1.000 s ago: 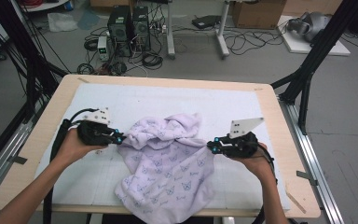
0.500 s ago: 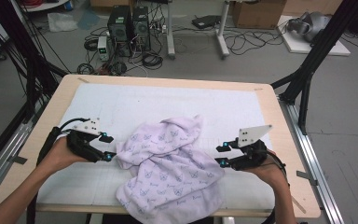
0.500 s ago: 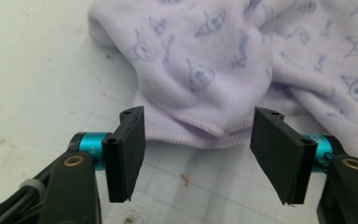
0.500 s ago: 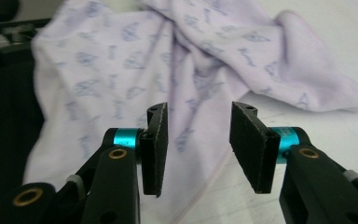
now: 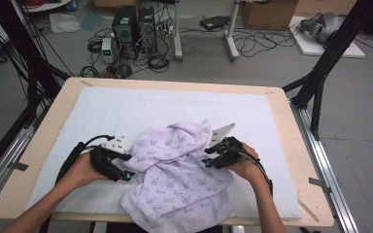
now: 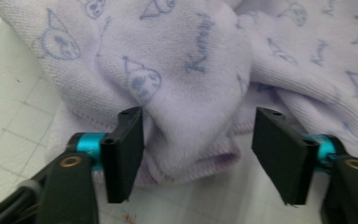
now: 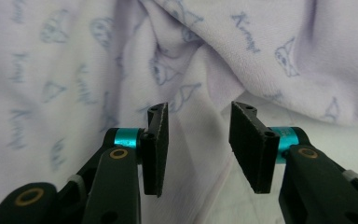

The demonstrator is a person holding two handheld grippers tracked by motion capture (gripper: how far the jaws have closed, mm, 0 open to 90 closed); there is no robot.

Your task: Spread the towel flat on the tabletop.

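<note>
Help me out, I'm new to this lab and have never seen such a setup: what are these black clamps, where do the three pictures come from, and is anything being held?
A person holds a hand-operated two-jaw gripper in each hand: the left gripper and the right gripper. The high view looks down on the table. Each of the other two comes from a camera riding on one gripper, looking along its black jaws. On the white mat lies a crumpled lilac towel with a blue cartoon print. Both grippers' jaws have just been opening. They stand apart with a towel fold between them, so nothing is clamped.
</note>
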